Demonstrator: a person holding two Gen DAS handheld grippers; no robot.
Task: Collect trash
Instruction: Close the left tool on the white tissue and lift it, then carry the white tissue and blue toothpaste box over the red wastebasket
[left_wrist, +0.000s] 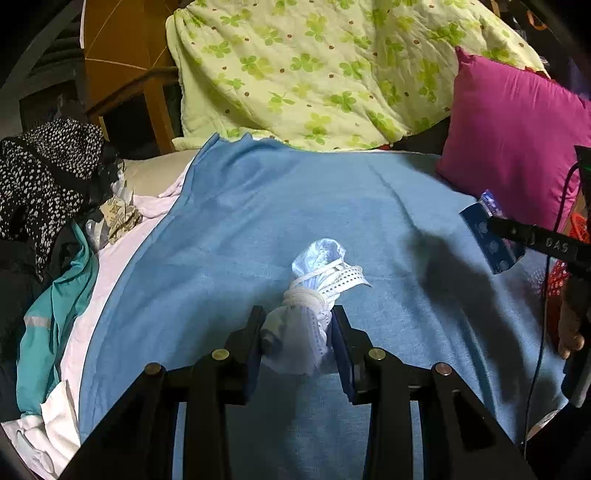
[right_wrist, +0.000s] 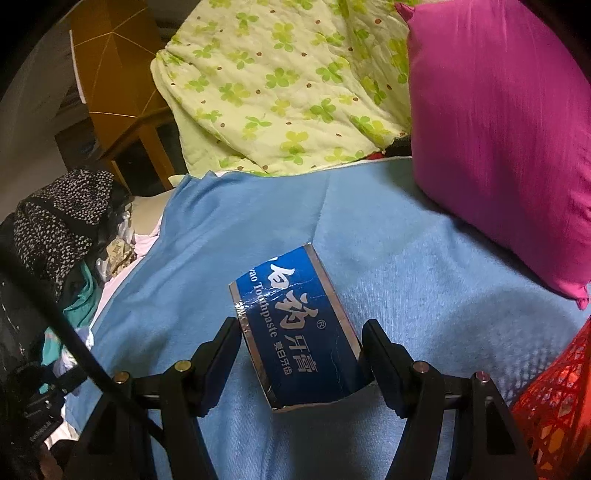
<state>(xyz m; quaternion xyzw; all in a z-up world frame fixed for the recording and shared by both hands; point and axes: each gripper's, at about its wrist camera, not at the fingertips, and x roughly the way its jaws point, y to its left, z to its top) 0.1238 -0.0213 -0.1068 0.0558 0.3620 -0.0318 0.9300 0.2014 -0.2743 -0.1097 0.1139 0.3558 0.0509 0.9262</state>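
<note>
My left gripper (left_wrist: 297, 326) is shut on a rolled-up pale blue face mask (left_wrist: 317, 284) tied with its own white straps, held above the blue blanket (left_wrist: 240, 229). My right gripper (right_wrist: 301, 345) is shut on a blue toothpaste box (right_wrist: 295, 325) with white lettering, its long side between the pads. In the left wrist view the toothpaste box (left_wrist: 491, 236) shows at the right edge, gripped by a black finger of the right gripper (left_wrist: 532, 236), with a hand (left_wrist: 570, 332) below it.
A magenta pillow (right_wrist: 498, 140) lies at the right and a green clover-print quilt (left_wrist: 314, 70) at the back. A heap of clothes (left_wrist: 48, 192) fills the left side. A red mesh basket (right_wrist: 554, 402) sits at the lower right. A wooden cabinet (left_wrist: 125, 74) stands behind.
</note>
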